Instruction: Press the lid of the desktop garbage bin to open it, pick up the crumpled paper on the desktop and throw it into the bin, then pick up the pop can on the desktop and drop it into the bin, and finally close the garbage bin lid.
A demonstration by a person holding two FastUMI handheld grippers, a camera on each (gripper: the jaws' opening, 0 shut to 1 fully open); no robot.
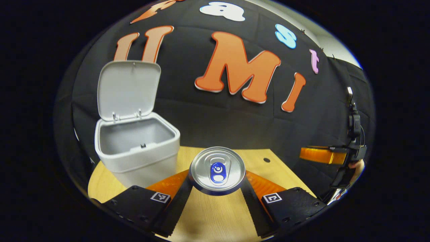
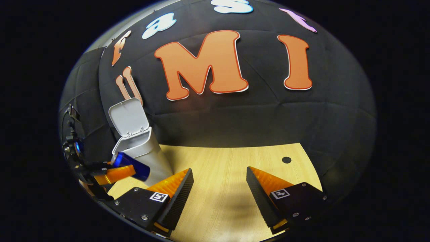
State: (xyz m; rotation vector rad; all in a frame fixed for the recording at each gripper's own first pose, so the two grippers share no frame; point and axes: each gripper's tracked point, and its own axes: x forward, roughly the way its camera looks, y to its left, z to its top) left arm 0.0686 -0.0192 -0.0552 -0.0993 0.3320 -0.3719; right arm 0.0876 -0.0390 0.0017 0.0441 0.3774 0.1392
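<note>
In the left gripper view my left gripper (image 1: 217, 186) is shut on the pop can (image 1: 217, 170), whose silver top with a blue tab faces the camera. The can is held above the wooden desktop (image 1: 215, 215). The grey garbage bin (image 1: 136, 148) stands just left of it, its lid (image 1: 128, 89) upright and open. The right gripper view has the same blue can (image 2: 131, 165) lying sideways in the left gripper (image 2: 116, 171) beside the bin (image 2: 141, 148). My right gripper (image 2: 220, 188) is open over bare desktop, with nothing between its fingers.
A small dark hole (image 2: 286, 160) marks the desktop (image 2: 221, 168) at the back right. The black cloth wall closes off the rear. In the left gripper view the right gripper (image 1: 322, 155) and a hand (image 1: 356, 165) hang at the far right.
</note>
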